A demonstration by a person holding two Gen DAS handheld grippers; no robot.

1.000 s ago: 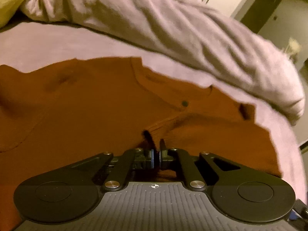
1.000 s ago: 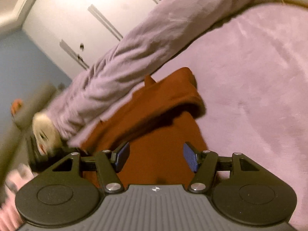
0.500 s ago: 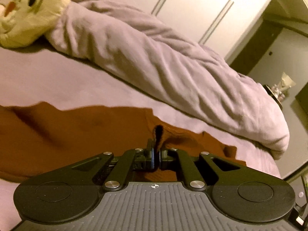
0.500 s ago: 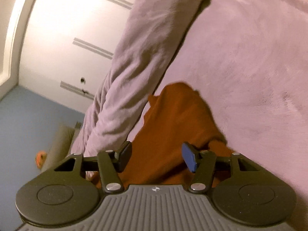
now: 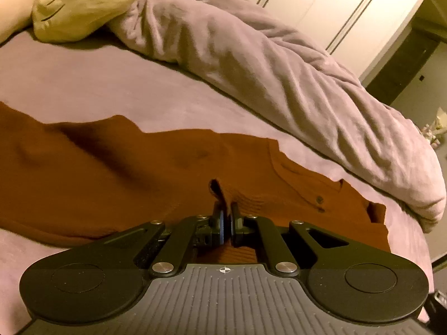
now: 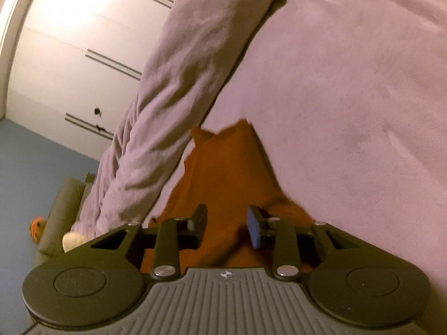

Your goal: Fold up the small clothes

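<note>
A bed (image 5: 83, 83) covered in a mauve sheet fills both views, in a dim bedroom with pale wardrobe doors (image 6: 69, 42) behind it. Nearest the left wrist camera, the left gripper (image 5: 226, 217) has its jaws drawn almost together on a raised pinch of a rust-brown shirt (image 5: 111, 173), a small ridge of cloth standing up between the pads. The shirt lies spread on the sheet across the width of that view, its buttoned neck opening (image 5: 318, 199) to the right of the jaws and its far edge running ragged against the bare sheet. In the right wrist view, the right gripper (image 6: 226, 226) hangs over the same shirt (image 6: 229, 173) with its jaws wide apart and nothing between the blue pads (image 6: 253, 230); the cloth under it narrows to a point further up the bed, with bare sheet to its right. Beyond the shirt a rumpled duvet (image 5: 279, 69) of the same mauve lies bunched in a long roll along the far side of the bed. At its left end, in the left wrist view, rests a cream pillow with a cartoon face (image 5: 83, 0). Past the duvet stand the wardrobe doors with their thin dark handles
</note>
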